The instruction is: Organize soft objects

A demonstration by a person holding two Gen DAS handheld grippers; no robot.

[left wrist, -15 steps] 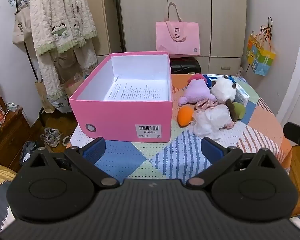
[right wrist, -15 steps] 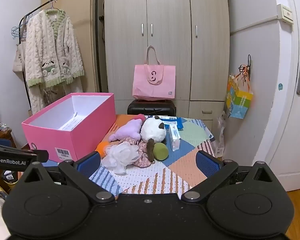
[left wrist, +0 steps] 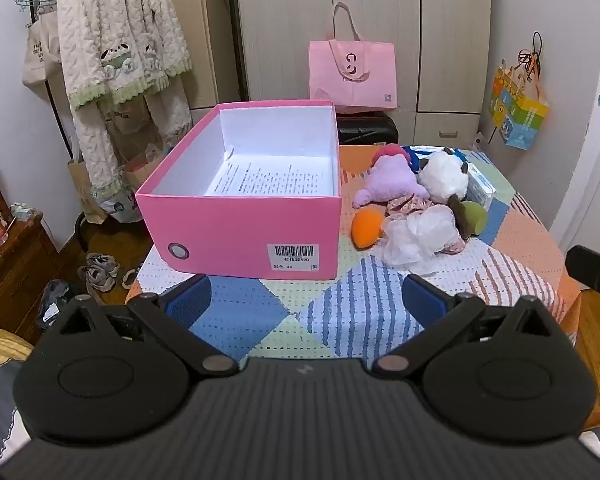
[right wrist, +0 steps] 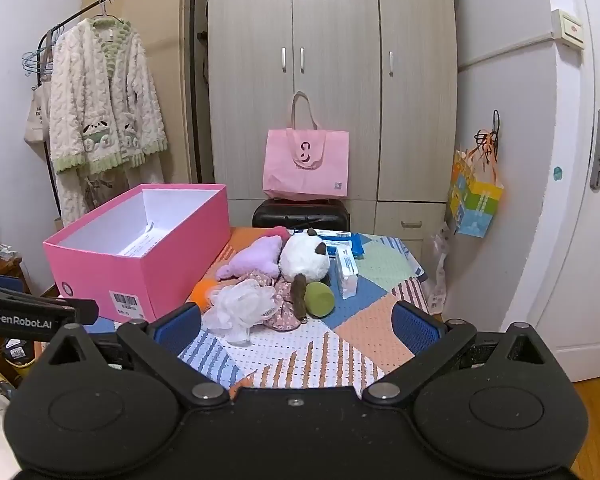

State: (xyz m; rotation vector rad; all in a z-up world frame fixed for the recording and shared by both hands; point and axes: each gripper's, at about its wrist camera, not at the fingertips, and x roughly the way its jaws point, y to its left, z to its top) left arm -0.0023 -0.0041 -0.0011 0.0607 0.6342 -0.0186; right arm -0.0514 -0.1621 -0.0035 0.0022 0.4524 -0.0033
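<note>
An open pink box [left wrist: 244, 232] [right wrist: 140, 264] stands on the patchwork tablecloth [left wrist: 340, 312], holding only a printed sheet. Right of it lies a pile of soft things: a purple plush [left wrist: 392, 180] [right wrist: 256, 258], a white plush with brown ears [left wrist: 444, 178] [right wrist: 304, 256], an orange ball [left wrist: 366, 228], a green ball [left wrist: 474, 218] [right wrist: 319, 299], a white mesh puff [left wrist: 416, 238] [right wrist: 240, 308] and a floral cloth [right wrist: 278, 308]. My left gripper [left wrist: 306, 298] hangs open over the table's near edge, short of the box. My right gripper [right wrist: 298, 326] is open too, short of the pile.
Small white and blue cartons [right wrist: 346, 266] lie behind the pile. A black stool [right wrist: 300, 214] with a pink tote bag [right wrist: 306, 164] stands past the table, before a wardrobe. A clothes rack with a fluffy robe [right wrist: 104, 108] is at the left; a door [right wrist: 592, 200] at the right.
Both views are nearly the same as before. The left gripper has drifted very slightly, and nothing on the table has moved.
</note>
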